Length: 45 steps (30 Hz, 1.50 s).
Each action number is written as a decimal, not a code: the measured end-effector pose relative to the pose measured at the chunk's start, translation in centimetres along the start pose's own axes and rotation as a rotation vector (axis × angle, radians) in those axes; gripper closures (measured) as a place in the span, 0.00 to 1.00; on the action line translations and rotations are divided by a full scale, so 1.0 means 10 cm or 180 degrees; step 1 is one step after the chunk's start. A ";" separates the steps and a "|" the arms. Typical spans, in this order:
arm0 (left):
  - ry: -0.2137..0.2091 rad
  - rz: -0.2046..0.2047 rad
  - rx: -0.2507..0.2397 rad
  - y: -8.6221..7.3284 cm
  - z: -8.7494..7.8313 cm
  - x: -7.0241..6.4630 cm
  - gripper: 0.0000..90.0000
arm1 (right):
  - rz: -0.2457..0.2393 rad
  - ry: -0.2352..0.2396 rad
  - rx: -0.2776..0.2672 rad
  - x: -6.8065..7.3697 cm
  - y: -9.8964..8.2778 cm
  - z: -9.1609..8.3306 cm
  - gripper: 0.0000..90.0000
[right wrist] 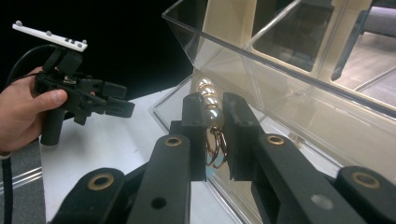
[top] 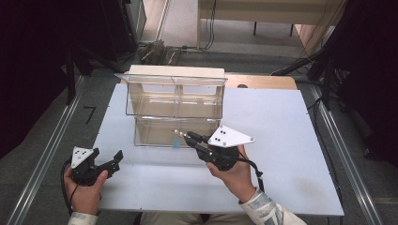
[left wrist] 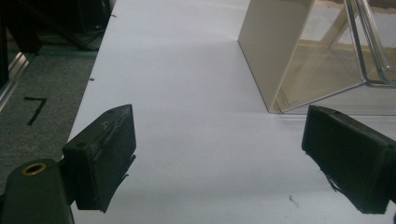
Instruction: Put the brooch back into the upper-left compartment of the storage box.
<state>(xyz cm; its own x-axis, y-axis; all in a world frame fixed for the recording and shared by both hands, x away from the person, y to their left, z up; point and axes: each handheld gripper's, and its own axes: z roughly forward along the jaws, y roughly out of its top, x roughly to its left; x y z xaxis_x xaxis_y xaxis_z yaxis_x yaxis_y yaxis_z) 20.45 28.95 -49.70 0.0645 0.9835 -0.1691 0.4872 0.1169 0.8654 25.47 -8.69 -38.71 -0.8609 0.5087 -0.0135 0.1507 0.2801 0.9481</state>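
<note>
The right gripper is clamped on a pearl clip, held at the clear organizer, a small, light, slippery piece probably best pinched across its metal base, while the left gripper hovers with jaws apart.

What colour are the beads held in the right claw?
Pearly white beads with a gold clasp, clearest in the right gripper view.

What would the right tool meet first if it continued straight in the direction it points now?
Most likely the clear front wall of the lower bin of the acrylic organizer. The right tool, shut on a pearl ornament, points at that wall from close by. Whether the pearls already touch it cannot be told.
</note>
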 end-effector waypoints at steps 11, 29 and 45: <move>-0.0006 0.0005 -0.0006 0.00 -0.01 0.01 0.12 | 0.0001 0.0020 -0.0029 0.02 0.07 0.11 0.87; -0.0003 -0.0011 -0.0018 0.01 -0.01 0.01 0.12 | 0.0023 -0.0003 -0.0077 0.00 0.13 0.20 0.87; -0.0011 -0.0010 -0.0014 0.01 -0.01 0.02 0.12 | -0.0001 -0.0002 -0.0160 0.01 0.27 0.30 0.87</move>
<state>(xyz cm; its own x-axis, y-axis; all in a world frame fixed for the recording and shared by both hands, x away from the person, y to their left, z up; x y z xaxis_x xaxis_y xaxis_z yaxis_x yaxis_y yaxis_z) 20.37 29.19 -49.61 0.0659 0.9826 -0.1735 0.4837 0.1206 0.8669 27.25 -5.42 -37.13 -0.8606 0.5091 -0.0138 0.1259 0.2390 0.9628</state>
